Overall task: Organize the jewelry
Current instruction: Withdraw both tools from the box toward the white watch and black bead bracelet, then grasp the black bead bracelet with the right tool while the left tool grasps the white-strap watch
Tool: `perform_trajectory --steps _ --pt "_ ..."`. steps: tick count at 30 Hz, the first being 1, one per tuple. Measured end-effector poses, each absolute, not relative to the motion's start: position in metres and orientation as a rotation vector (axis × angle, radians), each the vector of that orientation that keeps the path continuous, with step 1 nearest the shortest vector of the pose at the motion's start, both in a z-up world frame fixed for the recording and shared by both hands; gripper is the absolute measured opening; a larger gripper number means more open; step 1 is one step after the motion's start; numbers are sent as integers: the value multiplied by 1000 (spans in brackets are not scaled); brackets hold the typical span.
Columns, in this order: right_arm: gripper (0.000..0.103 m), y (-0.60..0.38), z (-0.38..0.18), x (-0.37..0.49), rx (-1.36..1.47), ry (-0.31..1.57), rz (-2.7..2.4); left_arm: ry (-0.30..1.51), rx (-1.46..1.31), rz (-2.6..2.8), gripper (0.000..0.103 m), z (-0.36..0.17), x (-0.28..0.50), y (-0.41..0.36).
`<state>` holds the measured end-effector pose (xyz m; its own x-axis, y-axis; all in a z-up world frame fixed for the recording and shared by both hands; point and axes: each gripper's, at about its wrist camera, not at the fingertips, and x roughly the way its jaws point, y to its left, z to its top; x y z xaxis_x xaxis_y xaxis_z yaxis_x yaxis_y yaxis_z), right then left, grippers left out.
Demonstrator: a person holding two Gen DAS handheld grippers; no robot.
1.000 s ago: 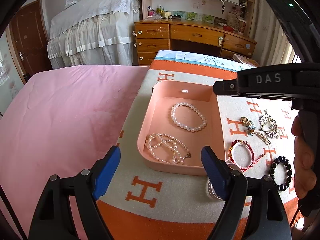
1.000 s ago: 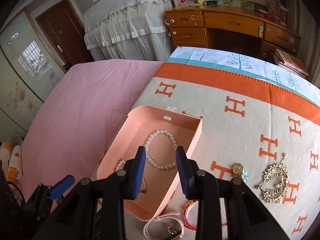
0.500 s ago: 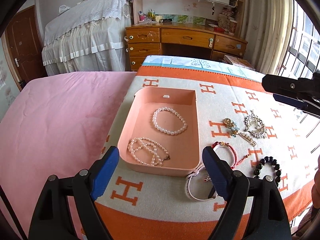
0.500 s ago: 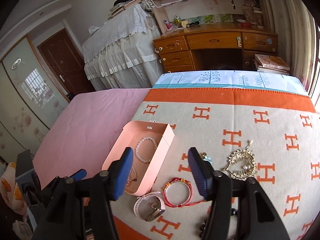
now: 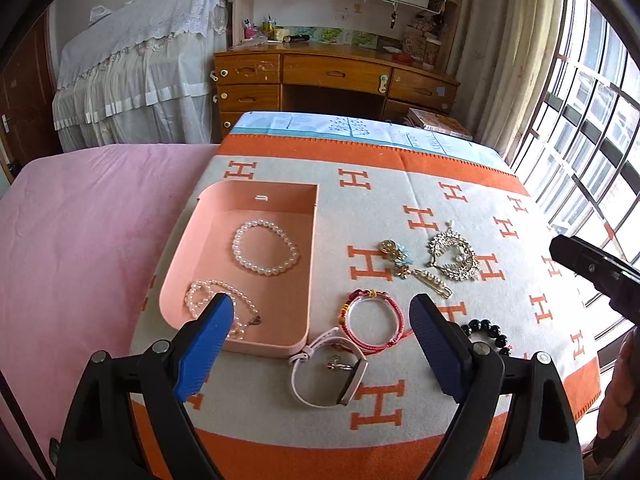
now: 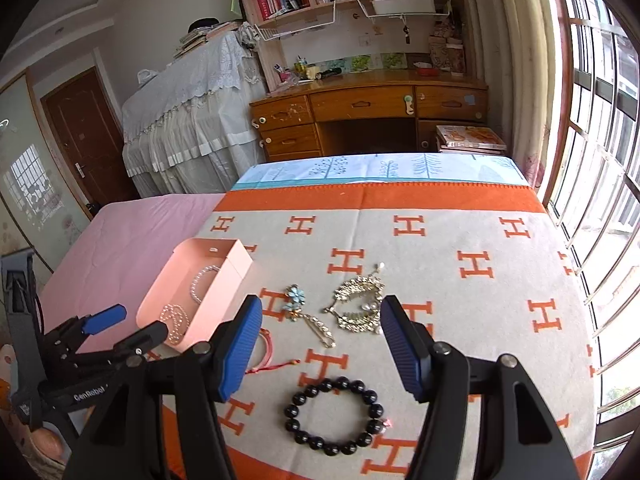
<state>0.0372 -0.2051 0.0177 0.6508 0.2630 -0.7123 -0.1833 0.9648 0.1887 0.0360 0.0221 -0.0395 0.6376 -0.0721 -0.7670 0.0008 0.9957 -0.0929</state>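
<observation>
1. Left wrist view: the left gripper hangs above the near edge of the blanket, its jaws spread wide and having just eased further apart, with nothing held between them. Below and ahead lies the pink box, already holding a pearl bracelet and a pearl strand. Just right of the box, on the blanket, sit a white watch and a red bracelet, the two touching. Further right are a flower pin and a gold brooch; black beads are partly hidden behind the right finger.

2. Right wrist view: the right gripper is poised above the loose pieces, jaws parted and empty, having opened within the last moment. The black beads lie directly beneath it; the gold brooch and flower pin sit just ahead. The pink box stands off to the left, with the left gripper beside it.

3. Step in hand, by the look of it: choosing the next piece, with two in the box and five still out. The next move likely calls for lowering the right gripper over the black beads, pinching one side of the loop, and carrying it left into the box.
</observation>
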Motion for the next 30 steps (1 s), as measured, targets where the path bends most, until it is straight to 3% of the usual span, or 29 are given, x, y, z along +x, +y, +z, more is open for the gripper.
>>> perform_trajectory --steps 9,14,18,25,30 --pt "60 -225 -38 36 6 980 253 971 -23 -109 88 -57 45 -17" --pt "40 -221 -73 36 -45 1077 296 999 -1 -134 88 -61 49 -29" --pt "36 -213 -88 35 -100 1100 324 1009 -14 -124 88 -57 58 -25" --pt "16 -198 -99 30 -224 1070 324 1018 -94 -115 88 -39 74 -2" --pt "15 -206 -98 31 -181 1063 338 1029 -86 -103 88 -36 76 2"
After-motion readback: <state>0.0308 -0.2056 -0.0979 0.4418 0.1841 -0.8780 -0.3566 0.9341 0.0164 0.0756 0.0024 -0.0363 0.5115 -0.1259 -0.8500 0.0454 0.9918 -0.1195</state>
